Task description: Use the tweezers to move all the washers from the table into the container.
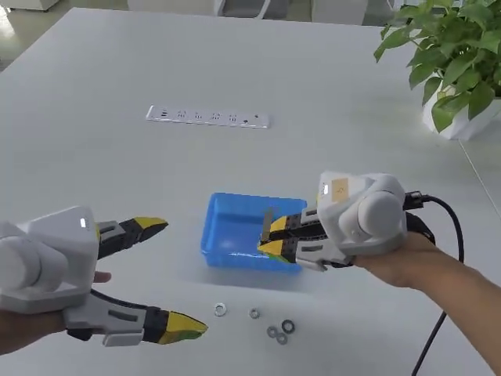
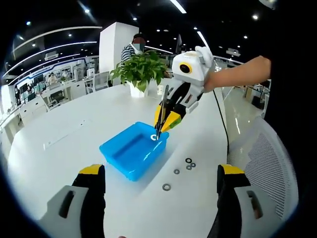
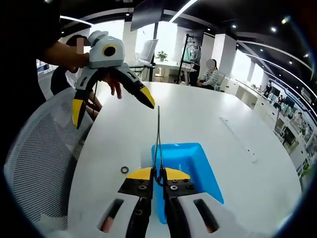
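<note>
Tabletop [image 1: 94, 70] of plain matt white carries the whole job, and its far end curves away in the right gripper view. The right gripper [image 1: 275, 235] has its yellow-tipped jaws pinched together on the tweezers [image 3: 159, 134], whose thin prongs run straight out ahead of the jaws. Directly beneath those prongs sits the blue container [image 1: 235, 235], a shallow rectangular tray. In the left gripper view a small pale ring [image 2: 153, 137], seemingly a washer, shows at the prong tips just over the tray's corner.

The left gripper [image 1: 176, 274] hangs across the tray from the tweezers, jaws spread wide with nothing between them. Five washers [image 1: 288, 326] lie on the table outside the tray, on the person's side of the right gripper: three bunched close under it, two strung out toward the left gripper.

Well ahead of both tools, beyond the tray, a white power strip [image 1: 207, 117] lies flat. A potted plant [image 1: 450, 55] in a white pot stands far out past the right gripper, near the table's edge. A white mesh chair [image 2: 267, 163] stands beside the table behind the right gripper.

Around it all is an open-plan office with a dark ceiling [image 2: 148, 20] crossed by strip lights and spotlights, white columns [image 2: 114, 44], rows of desks and people [image 3: 210, 72] seated in the distance.
</note>
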Available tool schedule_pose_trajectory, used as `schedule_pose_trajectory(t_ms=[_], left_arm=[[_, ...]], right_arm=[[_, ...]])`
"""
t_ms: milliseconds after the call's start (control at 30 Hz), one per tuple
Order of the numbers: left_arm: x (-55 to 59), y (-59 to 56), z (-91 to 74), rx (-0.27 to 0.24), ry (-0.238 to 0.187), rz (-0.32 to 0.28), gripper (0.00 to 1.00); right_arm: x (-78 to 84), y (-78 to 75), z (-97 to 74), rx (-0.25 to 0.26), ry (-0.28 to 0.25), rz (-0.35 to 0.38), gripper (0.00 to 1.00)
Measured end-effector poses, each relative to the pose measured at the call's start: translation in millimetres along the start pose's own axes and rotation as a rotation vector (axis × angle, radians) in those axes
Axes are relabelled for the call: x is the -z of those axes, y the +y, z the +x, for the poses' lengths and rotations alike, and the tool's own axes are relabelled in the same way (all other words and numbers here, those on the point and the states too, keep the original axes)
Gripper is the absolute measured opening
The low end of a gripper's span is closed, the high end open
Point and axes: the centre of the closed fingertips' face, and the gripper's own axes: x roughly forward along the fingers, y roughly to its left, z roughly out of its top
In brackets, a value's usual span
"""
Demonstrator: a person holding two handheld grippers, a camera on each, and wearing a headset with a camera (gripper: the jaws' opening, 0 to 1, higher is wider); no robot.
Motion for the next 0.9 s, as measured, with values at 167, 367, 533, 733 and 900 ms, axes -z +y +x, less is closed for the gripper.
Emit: schedule_pose_trajectory(t_ms=[167, 367, 533, 733, 900], left_arm=[[-0.3, -0.1, -0.8, -0.005, -0.004, -0.005, 0.99], [-1.0, 1.5, -1.0, -0.010, -0.009, -0.006, 0.99], [-2.6, 1.5, 0.2, -0.011, -0.007, -0.005, 0.99], [-1.8, 5.2, 0.9, -0.012, -0.008, -0.007, 0.99], [-2.1, 8.2, 1.6, -0.013, -0.010, -0.006, 0.99]], right_arm=[[8.3, -10.2, 4.1, 0.010, 0.009, 0.010, 0.07], [16.6, -19.2, 9.2, 0.016, 0.011, 0.016, 0.07], [22.6, -26.0, 15.1, 0.014, 0.014, 0.026, 0.08], [30.8, -30.0, 24.7, 0.006, 0.014, 0.033, 0.08], [37.0, -31.8, 30.3, 0.000, 0.015, 0.044, 0.08]])
